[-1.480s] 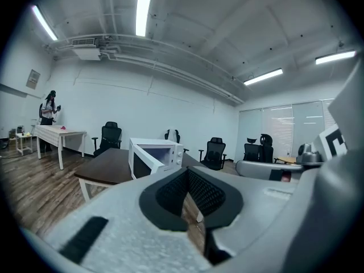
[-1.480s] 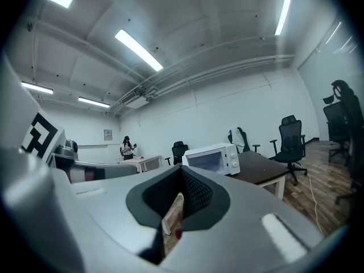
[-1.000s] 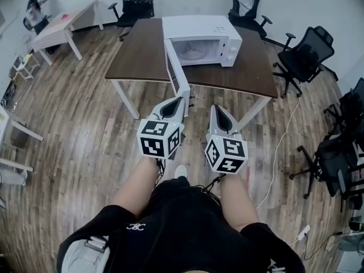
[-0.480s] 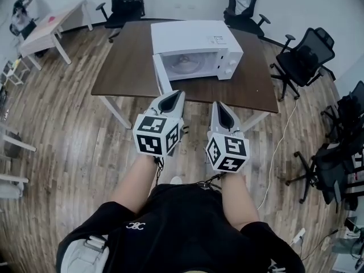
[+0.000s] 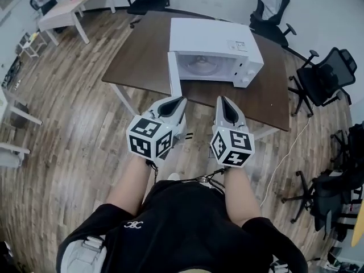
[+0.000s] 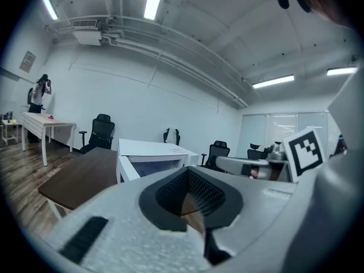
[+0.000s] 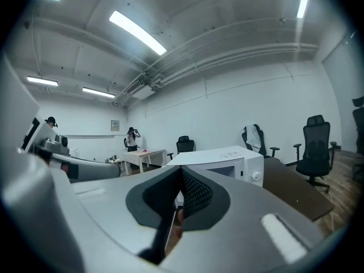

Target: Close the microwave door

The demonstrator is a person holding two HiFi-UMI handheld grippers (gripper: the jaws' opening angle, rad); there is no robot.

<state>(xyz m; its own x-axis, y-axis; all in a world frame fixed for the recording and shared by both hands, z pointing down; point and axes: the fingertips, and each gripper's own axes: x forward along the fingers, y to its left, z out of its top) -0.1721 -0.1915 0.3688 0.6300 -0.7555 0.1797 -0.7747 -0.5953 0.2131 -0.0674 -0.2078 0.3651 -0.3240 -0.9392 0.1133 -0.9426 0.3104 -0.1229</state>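
Observation:
A white microwave stands on a brown table, its door swung out toward me past the table's front edge. My left gripper is shut and empty, its tip just short of the door's free edge. To its right, the right gripper is also shut and empty, in front of the table edge below the oven cavity. In the left gripper view the microwave and its open door lie beyond the shut left gripper. In the right gripper view the microwave shows over the right gripper.
Black office chairs stand at the right and behind the table. A white table is at the far left. A white cable trails over the wooden floor. A person stands far back in the room.
I have come closer to the table: the microwave looks larger, and both grippers have moved forward toward its open door. The jaws stayed shut.

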